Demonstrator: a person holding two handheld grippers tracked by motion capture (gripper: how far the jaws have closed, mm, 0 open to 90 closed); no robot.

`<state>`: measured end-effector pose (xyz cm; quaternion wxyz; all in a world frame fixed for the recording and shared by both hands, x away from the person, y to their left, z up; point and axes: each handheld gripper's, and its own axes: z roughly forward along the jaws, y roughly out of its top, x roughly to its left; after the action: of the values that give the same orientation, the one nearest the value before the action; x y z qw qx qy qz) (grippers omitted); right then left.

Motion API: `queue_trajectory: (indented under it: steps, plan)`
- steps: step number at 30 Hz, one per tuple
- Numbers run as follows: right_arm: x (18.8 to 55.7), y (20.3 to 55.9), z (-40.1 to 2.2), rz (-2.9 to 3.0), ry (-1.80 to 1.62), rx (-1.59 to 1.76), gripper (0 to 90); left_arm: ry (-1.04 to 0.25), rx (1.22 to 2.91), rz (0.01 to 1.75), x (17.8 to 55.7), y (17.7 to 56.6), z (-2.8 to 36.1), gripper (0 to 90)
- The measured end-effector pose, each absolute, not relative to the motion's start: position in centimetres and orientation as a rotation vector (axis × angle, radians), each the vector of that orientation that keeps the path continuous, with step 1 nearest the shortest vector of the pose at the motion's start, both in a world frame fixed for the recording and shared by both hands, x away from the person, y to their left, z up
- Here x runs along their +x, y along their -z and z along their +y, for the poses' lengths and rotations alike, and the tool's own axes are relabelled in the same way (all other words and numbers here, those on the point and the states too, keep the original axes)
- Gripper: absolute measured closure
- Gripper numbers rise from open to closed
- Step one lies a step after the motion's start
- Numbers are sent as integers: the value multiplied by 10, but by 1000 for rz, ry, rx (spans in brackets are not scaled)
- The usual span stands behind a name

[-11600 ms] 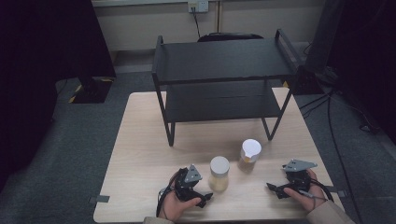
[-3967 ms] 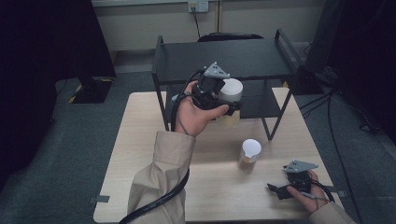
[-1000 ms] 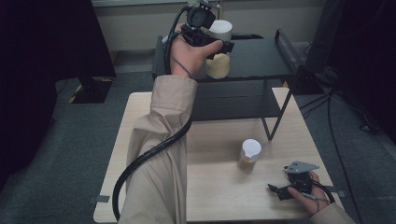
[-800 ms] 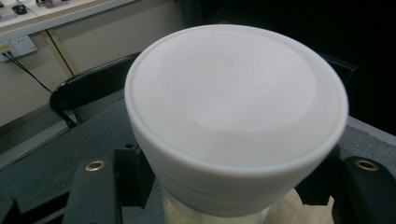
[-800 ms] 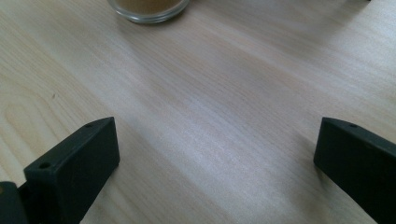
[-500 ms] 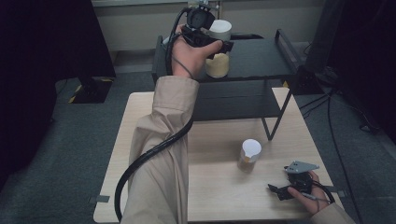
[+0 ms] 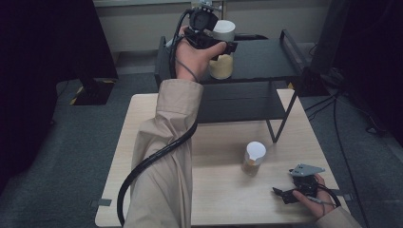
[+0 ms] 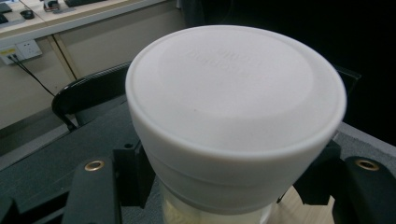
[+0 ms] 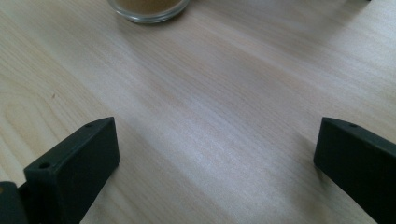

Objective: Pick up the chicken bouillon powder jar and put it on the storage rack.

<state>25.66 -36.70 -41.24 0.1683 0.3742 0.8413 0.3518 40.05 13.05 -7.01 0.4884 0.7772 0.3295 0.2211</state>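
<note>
The left claw [image 7: 223, 47] is clamped around the white-lidded jar [image 7: 222, 54] of pale powder, just under its lid, the jar's base on the top of the black shelf [image 7: 266, 59] at the counter's [image 7: 142, 123] far edge. Farther right, a second jar [image 7: 253, 159] stands on the counter. The right claw [image 7: 281, 194] rests on the counter near it, jaws spread wide, nothing between them.

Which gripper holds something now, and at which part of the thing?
The left gripper grips the white-lidded jar just under its lid, over the black shelf's top. The right gripper holds nothing.
</note>
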Motion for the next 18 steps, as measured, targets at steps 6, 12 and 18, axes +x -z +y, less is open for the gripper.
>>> queue_trajectory:
  steps: [6,12,18]
  plan:
    - [257,412,-367,2393,-1001,1065,0,-541,1867,810,400,74,130,322]
    - [257,412,-367,2393,-1001,1065,0,-556,1868,827,397,72,124,229]
    - [257,412,-367,2393,-1001,1064,0,-556,1852,871,396,74,124,139]
